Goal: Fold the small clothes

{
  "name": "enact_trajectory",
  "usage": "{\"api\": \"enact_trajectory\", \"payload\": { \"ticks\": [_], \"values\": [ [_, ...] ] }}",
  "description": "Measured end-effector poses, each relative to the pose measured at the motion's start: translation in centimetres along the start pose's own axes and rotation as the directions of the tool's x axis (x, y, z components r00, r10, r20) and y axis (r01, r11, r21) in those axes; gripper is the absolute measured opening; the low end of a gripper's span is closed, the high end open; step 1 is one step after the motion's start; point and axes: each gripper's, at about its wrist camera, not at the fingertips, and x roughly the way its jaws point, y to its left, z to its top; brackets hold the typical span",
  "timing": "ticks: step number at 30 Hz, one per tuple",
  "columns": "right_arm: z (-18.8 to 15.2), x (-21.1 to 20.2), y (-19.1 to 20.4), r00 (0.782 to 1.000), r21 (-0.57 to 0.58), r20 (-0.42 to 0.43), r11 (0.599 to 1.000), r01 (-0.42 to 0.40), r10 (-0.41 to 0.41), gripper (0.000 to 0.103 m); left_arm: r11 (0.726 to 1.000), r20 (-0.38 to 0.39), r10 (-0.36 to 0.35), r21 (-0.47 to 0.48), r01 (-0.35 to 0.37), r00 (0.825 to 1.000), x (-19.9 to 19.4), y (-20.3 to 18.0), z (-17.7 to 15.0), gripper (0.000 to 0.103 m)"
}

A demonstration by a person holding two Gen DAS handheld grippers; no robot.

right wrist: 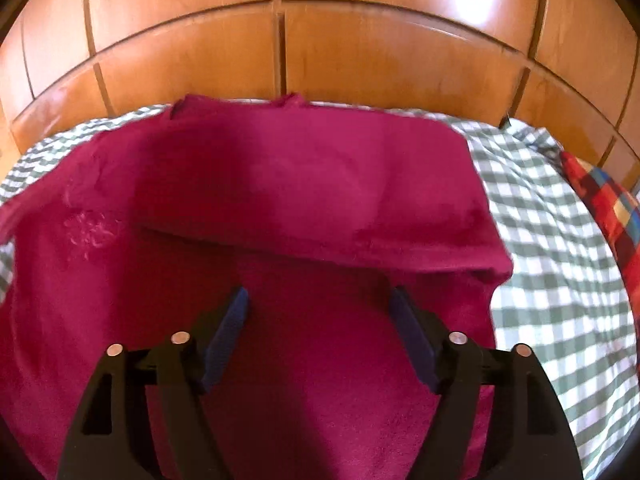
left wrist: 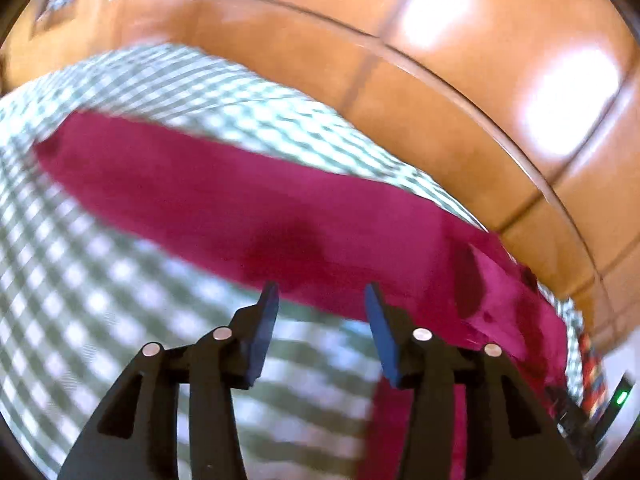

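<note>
The garment [right wrist: 304, 200] is a dark magenta piece of soft cloth lying flat on a bed covered with a green-and-white checked sheet [right wrist: 552, 264]. In the right wrist view one flap is folded over onto the lower layer: its free edge runs across the middle of the garment from left to right and ends in a rounded corner on the right side. A faint embroidered motif shows on the lower layer at the left. The far edge of the garment lies near a wooden headboard [right wrist: 360, 52] of orange-brown panels. A red, blue and yellow patterned cloth [right wrist: 608, 208] lies at the right edge of the bed, apart from the garment.

In the left wrist view the garment [left wrist: 248, 208] appears as a long band running diagonally across the sheet [left wrist: 80, 280], bunched into folds at its right end. This view is blurred.

The left tongs [left wrist: 322, 292] stand partly open, with nothing between the blue pads. The tips sit over the near edge of the garment; whether they touch it cannot be told.

The right tongs [right wrist: 318, 300] stand wide open, with nothing gripped. They sit above the lower layer of the garment, just short of the folded flap's edge.
</note>
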Motion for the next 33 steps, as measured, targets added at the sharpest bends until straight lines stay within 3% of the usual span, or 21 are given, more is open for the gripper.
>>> {"api": "enact_trajectory", "payload": {
  "ticks": [2,4,7,12,16,22,24,25,27,30,31,33],
  "values": [
    [0.1,0.4,-0.5,1.0,0.025,-0.02,0.999,-0.023,0.024,0.088,0.997,0.01,0.021,-0.078,-0.02,1.0,-0.5,3.1,0.3,0.049],
    [0.0,1.0,-1.0,0.996,0.052,-0.044,0.996,-0.072,0.075,0.091,0.991,0.033,0.051,-0.129,-0.046,0.998,-1.3,5.8,0.5,0.054],
    [-0.2,1.3,-0.6,0.995,0.031,-0.059,0.997,-0.077,0.078,0.099,0.978,0.055,0.092,-0.194,-0.08,0.994,-2.1,9.2,1.1,0.054],
    [-0.1,1.6,-0.2,0.996,0.007,-0.07,0.998,-0.056,0.056,0.099,0.945,0.07,0.056,-0.325,-0.03,0.996,-2.4,13.4,1.9,0.056],
    [-0.4,1.5,-0.2,0.997,0.006,-0.055,0.998,-0.055,0.055,0.099,0.937,0.065,0.034,-0.351,-0.009,0.997,-1.9,14.9,2.9,0.056],
    [-0.4,1.5,-0.2,0.997,0.011,-0.048,0.998,-0.062,0.063,0.099,0.902,0.03,0.054,-0.431,-0.036,0.998,-0.8,16.7,5.2,0.055],
    [-0.4,1.5,-0.2,0.997,0.012,-0.046,0.998,-0.062,0.062,0.099,0.895,0.026,0.07,-0.444,-0.051,0.997,-0.2,17.1,6.1,0.051],
    [-0.4,1.5,-0.1,0.997,0.012,-0.045,0.998,-0.061,0.062,0.099,0.882,0.025,0.112,-0.463,-0.088,0.993,-0.1,17.6,6.7,0.046],
    [-0.4,1.5,-0.1,0.997,0.012,-0.044,0.998,-0.061,0.061,0.099,0.854,0.032,0.155,-0.506,-0.117,0.987,0.1,18.8,7.8,0.045],
    [-0.5,1.5,-0.1,0.997,0.011,-0.044,0.998,-0.06,0.06,0.099,0.837,0.021,0.198,-0.524,-0.158,0.98,0.9,19.8,8.9,0.045],
    [-0.5,1.5,-0.1,0.997,0.011,-0.044,0.998,-0.059,0.06,0.099,0.836,0.009,0.217,-0.517,-0.182,0.976,1.3,20.1,9.3,0.042],
    [-0.5,1.5,0.0,0.997,0.01,-0.044,0.998,-0.057,0.058,0.099,0.841,-0.002,0.266,-0.489,-0.233,0.964,1.6,20.1,9.8,0.018]
  ]
}}
